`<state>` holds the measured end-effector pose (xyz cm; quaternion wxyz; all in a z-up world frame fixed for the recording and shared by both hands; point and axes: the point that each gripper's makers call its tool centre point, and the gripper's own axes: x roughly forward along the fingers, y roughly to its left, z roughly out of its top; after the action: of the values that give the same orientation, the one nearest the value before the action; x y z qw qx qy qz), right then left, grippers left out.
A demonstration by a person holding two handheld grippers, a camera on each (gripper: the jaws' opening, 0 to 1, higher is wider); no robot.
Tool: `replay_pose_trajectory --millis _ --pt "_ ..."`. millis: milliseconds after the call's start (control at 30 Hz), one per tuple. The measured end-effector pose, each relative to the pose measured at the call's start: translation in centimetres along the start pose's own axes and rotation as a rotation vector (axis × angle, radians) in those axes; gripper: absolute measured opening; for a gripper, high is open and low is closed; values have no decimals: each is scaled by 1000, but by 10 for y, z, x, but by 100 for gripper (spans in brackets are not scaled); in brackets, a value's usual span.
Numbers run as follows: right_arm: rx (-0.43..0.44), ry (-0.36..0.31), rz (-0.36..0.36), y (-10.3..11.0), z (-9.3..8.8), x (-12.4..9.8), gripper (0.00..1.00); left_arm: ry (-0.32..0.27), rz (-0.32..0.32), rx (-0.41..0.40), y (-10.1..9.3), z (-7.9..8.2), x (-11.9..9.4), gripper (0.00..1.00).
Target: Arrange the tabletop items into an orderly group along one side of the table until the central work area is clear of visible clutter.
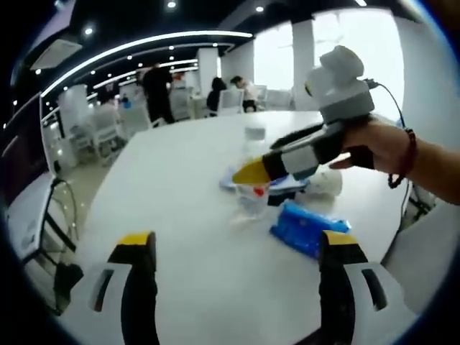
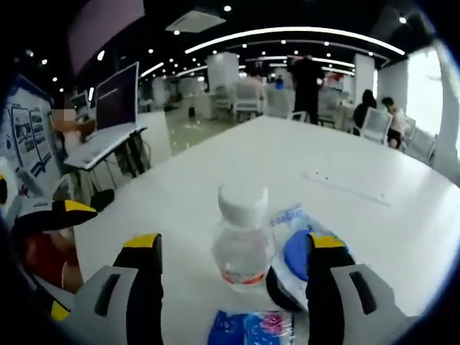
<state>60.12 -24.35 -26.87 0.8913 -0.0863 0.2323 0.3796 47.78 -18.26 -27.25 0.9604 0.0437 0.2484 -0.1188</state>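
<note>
White glossy tabletop — clear ribbed bottle, crinkly blue packet.

Clear plastic bottle, glossy blue packet, smooth white table.

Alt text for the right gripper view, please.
A small clear water bottle with a white cap stands on a white table between the open jaws of the right hand-held gripper, with blue packets around it.
</note>
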Motion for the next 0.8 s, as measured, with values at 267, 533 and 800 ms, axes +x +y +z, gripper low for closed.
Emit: replay_pose_trajectory --millis 267,533,800 --pt "-8 -47 29 0 9 -13 99 5 -2 -11 0 -2 1 92" --pt "-6 -77 75 -5 13 -36 100 10 -8 -29 -2 -3 1 94" --pt "-61 -99 117 -5 10 -59 100 21 -12 -19 -3 -5 2 93"
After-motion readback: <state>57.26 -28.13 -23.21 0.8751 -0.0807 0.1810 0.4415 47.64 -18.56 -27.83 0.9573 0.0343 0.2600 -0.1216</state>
